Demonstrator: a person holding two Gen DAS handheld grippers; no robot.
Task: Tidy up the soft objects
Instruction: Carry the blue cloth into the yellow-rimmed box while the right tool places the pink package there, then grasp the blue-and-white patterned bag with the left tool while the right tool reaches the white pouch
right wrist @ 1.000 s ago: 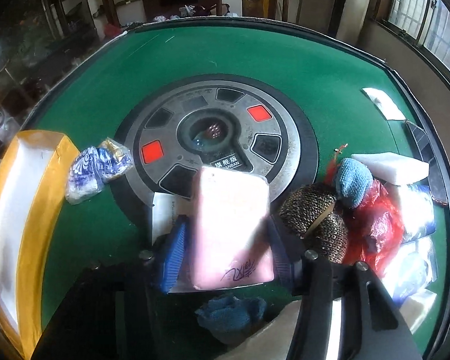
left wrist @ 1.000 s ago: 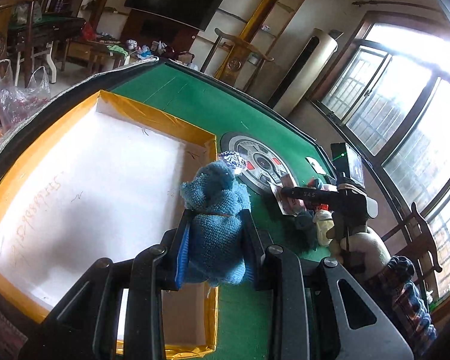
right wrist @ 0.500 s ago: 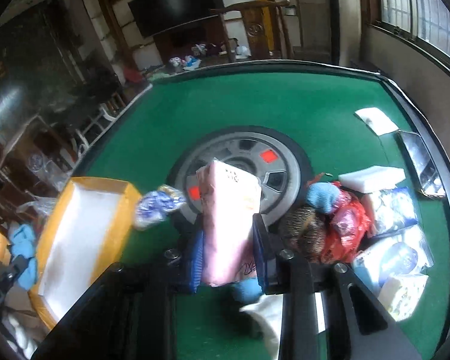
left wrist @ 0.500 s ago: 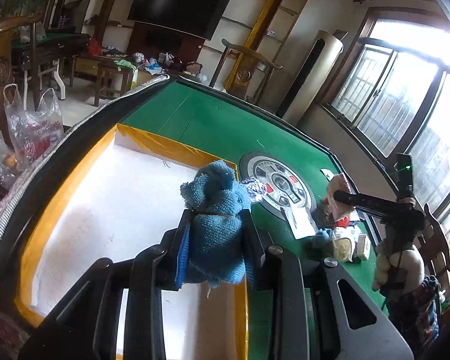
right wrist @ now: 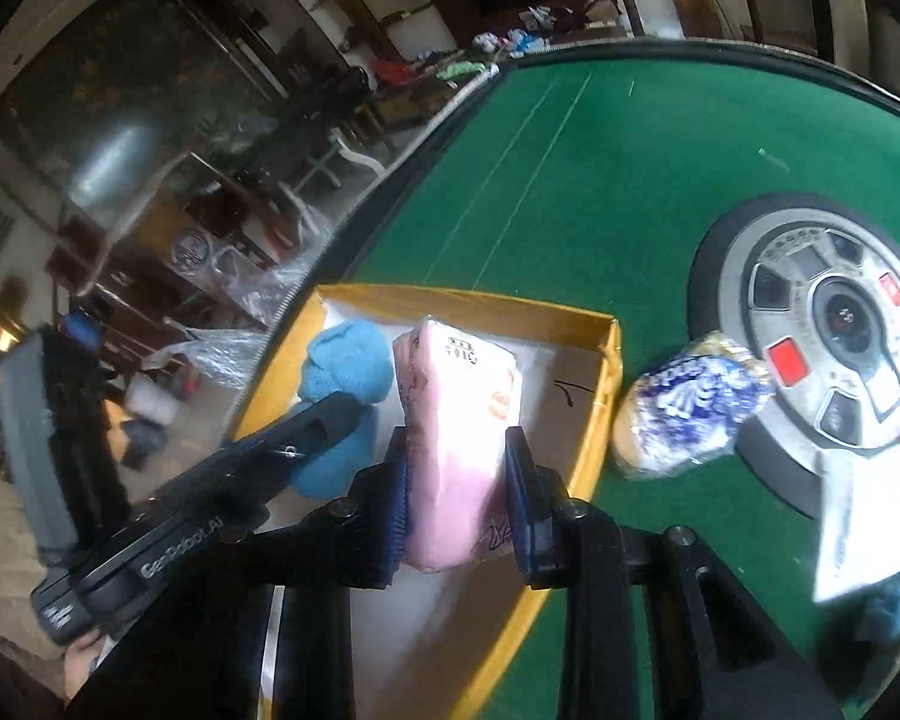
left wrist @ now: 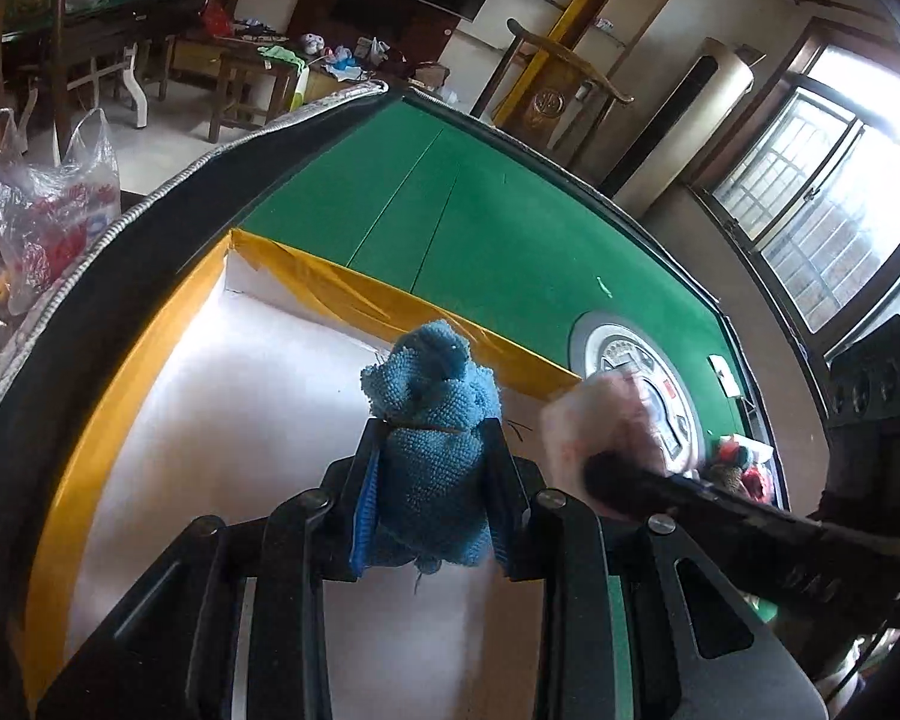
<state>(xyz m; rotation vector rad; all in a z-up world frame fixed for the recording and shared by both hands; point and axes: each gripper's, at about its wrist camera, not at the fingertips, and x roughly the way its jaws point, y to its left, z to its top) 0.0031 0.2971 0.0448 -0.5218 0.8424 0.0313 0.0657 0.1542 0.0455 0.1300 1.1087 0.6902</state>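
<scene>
My left gripper (left wrist: 432,450) is shut on a blue knitted cloth bundle (left wrist: 435,420) and holds it over the white inside of the yellow-rimmed box (left wrist: 330,291). My right gripper (right wrist: 456,450) is shut on a pink tissue pack (right wrist: 456,420), above the box's right part (right wrist: 606,372). The pink pack shows blurred in the left wrist view (left wrist: 606,426), right of the blue bundle. The blue bundle shows in the right wrist view (right wrist: 345,369) with the left gripper's finger (right wrist: 294,450) on it.
The box lies on a green felt table (left wrist: 480,222) with a round grey control hub (right wrist: 834,324). A blue-and-white wrapped packet (right wrist: 684,408) lies between box and hub. A pile of soft items (left wrist: 741,468) sits at the far right. A plastic bag (left wrist: 48,204) stands off the table's left edge.
Both grippers moved left over the box. The right gripper carried the pink pack from near the hub to beside the blue bundle. Both stayed shut on their loads.
</scene>
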